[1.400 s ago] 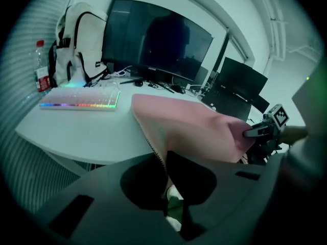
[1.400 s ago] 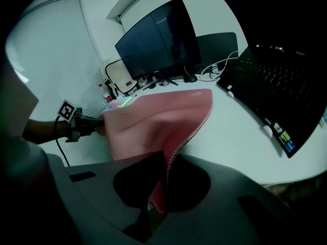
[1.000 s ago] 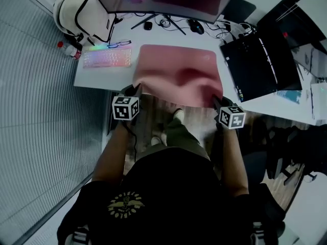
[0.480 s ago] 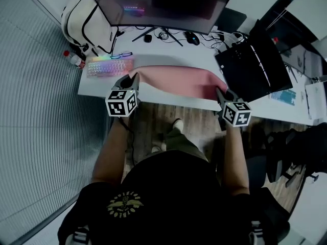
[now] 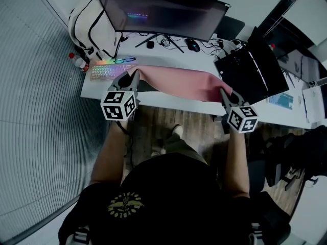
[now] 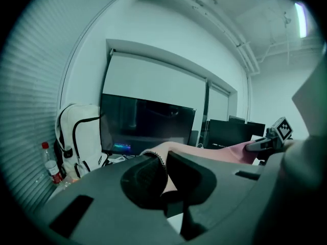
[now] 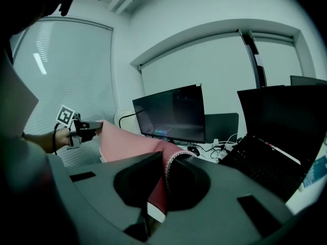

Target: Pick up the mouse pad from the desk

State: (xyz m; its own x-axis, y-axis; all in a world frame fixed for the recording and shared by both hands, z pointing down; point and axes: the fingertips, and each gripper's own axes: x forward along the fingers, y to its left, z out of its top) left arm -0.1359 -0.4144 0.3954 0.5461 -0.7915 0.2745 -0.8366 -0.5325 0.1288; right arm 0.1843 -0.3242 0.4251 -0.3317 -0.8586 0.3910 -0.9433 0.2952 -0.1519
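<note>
Two grippers up in front of the person's chest, one in each hand. Left gripper squeezed tight on the near left corner of the pink mouse pad. Right gripper squeezed tight on the near right corner. No gap to see between either pair of jaws, only the stitched edge of the pad.

Higher now than a moment ago. Back then, mostly flat on the white desk. Now pulled up and stretched like a hammock between the two grippers, above the near part of the desk. Looks like most of the pick-up done.

Farther back on the left, a glowing keyboard and a white backpack. In the middle, a big dark monitor. On the right, an open black laptop.

Hard to tell whether the pad's far edge hangs free or drags on the desk. Hidden behind the raised pad itself.
</note>
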